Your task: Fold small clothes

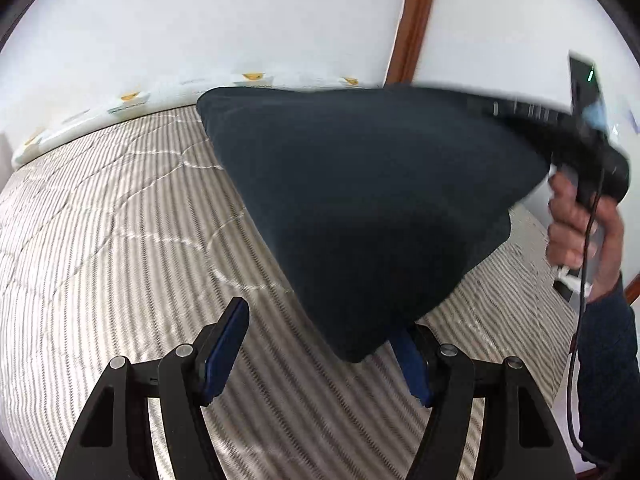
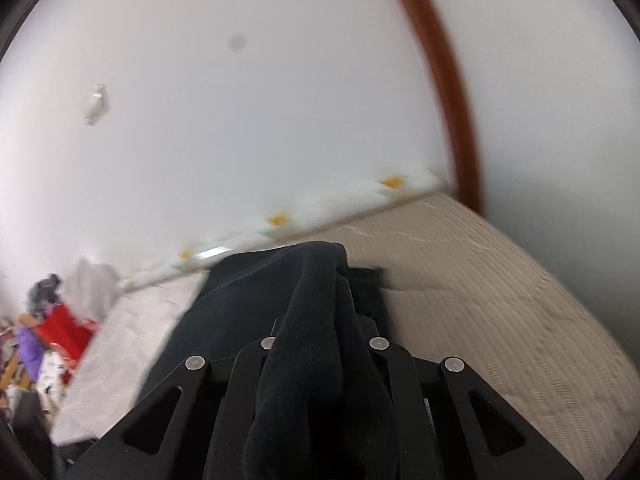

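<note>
The wide bed surface, a grey-and-white striped quilted mattress cover (image 1: 100,240), fills most of both views and runs back to a plain white wall (image 1: 200,20) with a dark brown wooden trim strip (image 1: 416,20). A narrow white border printed with small orange motifs (image 1: 132,98) lines the far edge of the bed.

The task's thing, a dark navy soft-knit garment (image 1: 360,200), hangs in the air above the mattress as a broad triangular sheet, its lowest corner dipping just beside the left gripper (image 1: 320,344). That gripper's blue-padded jaws stand wide apart; the cloth's tip drapes over the right-hand pad, but nothing is pinched. The right gripper (image 2: 320,320) is clamped on a bunched edge of the garment, with fabric spilling back over its closed jaws; in the left wrist view a person's hand (image 1: 580,224) holds it up at the right.

Folding looks barely begun: the garment is lifted, not laid flat, and no crease is visible, though motion blur makes its shape uncertain. It still needs spreading and folding.

The mattress to the left and ahead is bare, giving ample room. At the bed's far left corner sits a jumbled pile of red, purple and white clothes (image 2: 52,328), well apart from the work.
</note>
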`<state>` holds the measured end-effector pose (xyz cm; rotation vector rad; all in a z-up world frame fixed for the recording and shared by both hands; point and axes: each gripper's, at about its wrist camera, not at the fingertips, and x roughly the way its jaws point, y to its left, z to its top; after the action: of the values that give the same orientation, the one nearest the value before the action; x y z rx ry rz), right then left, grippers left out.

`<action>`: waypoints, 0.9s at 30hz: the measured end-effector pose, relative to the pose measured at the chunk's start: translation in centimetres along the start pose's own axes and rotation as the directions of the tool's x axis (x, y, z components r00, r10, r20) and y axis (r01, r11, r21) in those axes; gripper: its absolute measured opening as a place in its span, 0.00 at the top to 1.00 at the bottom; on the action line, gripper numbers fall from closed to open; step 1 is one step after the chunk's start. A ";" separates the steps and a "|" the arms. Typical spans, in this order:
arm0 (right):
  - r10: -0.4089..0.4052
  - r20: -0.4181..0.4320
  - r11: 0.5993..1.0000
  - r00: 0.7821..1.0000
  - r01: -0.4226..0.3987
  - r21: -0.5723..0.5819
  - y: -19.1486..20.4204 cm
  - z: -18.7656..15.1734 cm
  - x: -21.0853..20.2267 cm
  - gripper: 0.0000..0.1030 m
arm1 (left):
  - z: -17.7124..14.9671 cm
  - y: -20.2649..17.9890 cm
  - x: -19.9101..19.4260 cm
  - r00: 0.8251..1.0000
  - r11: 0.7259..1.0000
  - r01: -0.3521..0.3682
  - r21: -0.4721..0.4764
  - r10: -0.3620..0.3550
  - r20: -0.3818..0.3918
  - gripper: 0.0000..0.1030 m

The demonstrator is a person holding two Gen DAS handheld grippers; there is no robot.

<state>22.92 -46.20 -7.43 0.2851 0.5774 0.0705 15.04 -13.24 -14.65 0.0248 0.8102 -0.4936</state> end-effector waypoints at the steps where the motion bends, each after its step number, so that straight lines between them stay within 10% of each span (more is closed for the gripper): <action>1: -0.008 -0.042 1.000 0.999 0.009 0.024 -1.5 -0.5 0.6 0.88 | 0.2 -0.2 0.3 1.000 1.000 0.005 0.000 -0.005 -0.002 0.35; 13: -0.119 -0.177 0.992 0.977 0.124 0.016 -4.7 -4.6 0.6 0.49 | 1.1 -2.3 1.3 0.998 0.998 -0.066 0.019 0.065 0.024 0.44; 17: -0.080 -0.259 0.992 0.962 0.103 0.077 -5.3 -5.3 2.5 0.51 | 1.1 -1.7 1.2 0.996 0.996 -0.082 -0.026 0.083 0.023 0.63; 19: -0.049 -0.260 0.995 0.964 0.070 0.071 -4.8 -5.4 3.1 0.79 | 1.0 -1.6 0.5 0.995 0.995 -0.089 -0.034 0.090 0.037 0.73; 27: -0.044 -0.253 0.999 0.967 0.045 -0.001 -0.7 -5.4 4.9 0.83 | 0.9 1.4 -1.3 0.990 0.991 -0.114 -0.075 0.120 0.073 0.81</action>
<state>24.08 -44.79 -14.52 0.2690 0.8373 0.0622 15.53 -11.64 -13.41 -0.0117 0.7452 -0.3529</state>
